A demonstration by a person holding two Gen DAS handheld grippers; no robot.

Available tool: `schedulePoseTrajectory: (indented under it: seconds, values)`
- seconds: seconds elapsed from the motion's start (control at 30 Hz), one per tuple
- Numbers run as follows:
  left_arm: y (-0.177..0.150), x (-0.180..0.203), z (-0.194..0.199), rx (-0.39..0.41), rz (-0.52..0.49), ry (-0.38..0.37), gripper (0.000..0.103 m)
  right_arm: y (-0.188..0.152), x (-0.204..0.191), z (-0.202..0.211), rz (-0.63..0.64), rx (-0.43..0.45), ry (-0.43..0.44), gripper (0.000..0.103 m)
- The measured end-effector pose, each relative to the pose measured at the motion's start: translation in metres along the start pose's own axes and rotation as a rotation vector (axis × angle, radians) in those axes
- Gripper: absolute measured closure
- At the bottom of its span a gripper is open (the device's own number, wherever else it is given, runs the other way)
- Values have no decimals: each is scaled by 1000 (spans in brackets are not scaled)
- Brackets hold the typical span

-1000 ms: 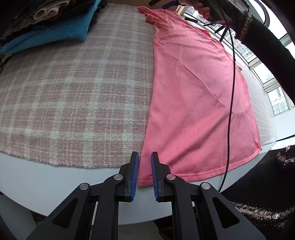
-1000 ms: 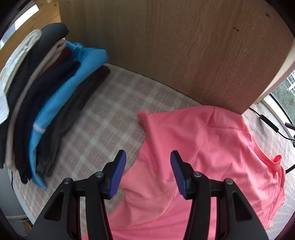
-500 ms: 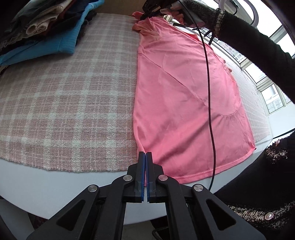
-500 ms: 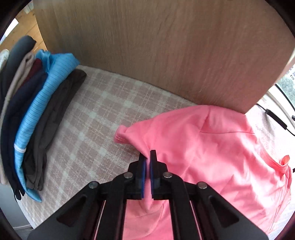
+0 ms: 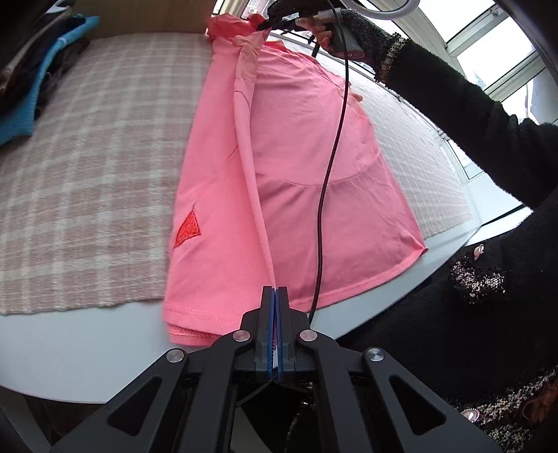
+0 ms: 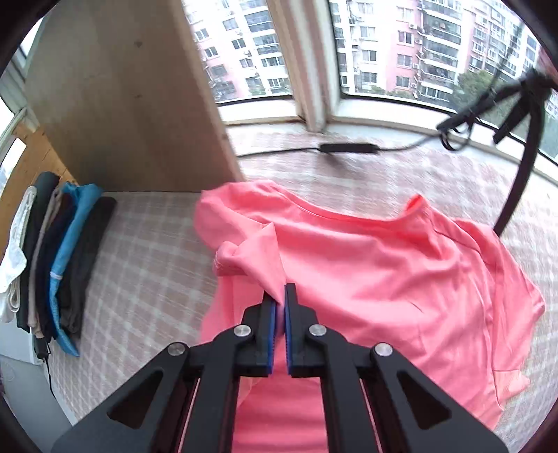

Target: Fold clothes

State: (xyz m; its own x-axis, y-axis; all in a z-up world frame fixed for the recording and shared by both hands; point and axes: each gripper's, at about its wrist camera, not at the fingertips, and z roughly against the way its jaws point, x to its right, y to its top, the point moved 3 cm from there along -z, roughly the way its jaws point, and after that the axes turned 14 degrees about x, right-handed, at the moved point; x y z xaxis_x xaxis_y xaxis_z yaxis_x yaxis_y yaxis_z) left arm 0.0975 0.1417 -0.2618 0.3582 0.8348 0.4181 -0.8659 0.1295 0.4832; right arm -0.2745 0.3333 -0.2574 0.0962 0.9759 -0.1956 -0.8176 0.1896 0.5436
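Note:
A pink T-shirt [image 5: 307,181] lies on the plaid tablecloth [image 5: 87,167], its hem at the near table edge. My left gripper [image 5: 276,296] is shut on the hem corner, and the shirt's left side edge is lifted into a taut ridge running to the far end. There my right gripper [image 5: 275,22], held by a hand in a black sleeve, pinches the sleeve area. In the right wrist view the right gripper [image 6: 280,299] is shut on a raised fold of the pink T-shirt [image 6: 383,271]. A red triangular patch [image 5: 188,230] shows on the turned-over part.
A stack of folded clothes [image 6: 52,258], blue, dark and white, stands at the far left beside a wooden panel [image 6: 122,104]. A black cable [image 5: 331,150] hangs across the shirt. A lamp arm [image 6: 519,181] and a cable with adapter [image 6: 348,148] lie near the window.
Both grippers went from open to shut on the shirt, then lifted its left edge and carried it rightward over the body, exposing the red patch.

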Motion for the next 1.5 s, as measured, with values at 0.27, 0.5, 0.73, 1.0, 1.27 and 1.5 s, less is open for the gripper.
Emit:
schedulePoseTrajectory:
  seconds: [0.27,0.5,0.73,1.0,1.27,1.5]
  values:
    - [-29,4,40,-26,64,99,101,-19,50,72,-85,22,103,79]
    - [-18,-38,55,1,96,224,94,-2,37,169,98,133,162,79]
    - [-1,-41,-6,-64,49,207,82,19,-4,138,297,165,86,69]
    - [17,-39,-13,-88,17,212,82,40,-57,51,427,110,71,63]
    - [26,-52,-30,-138,51,180,82,76,-79,-55,476,-19,70,58]
    - [30,-70,-26,-155,135,121,84,84,-73,-91,446,-91,131,58]
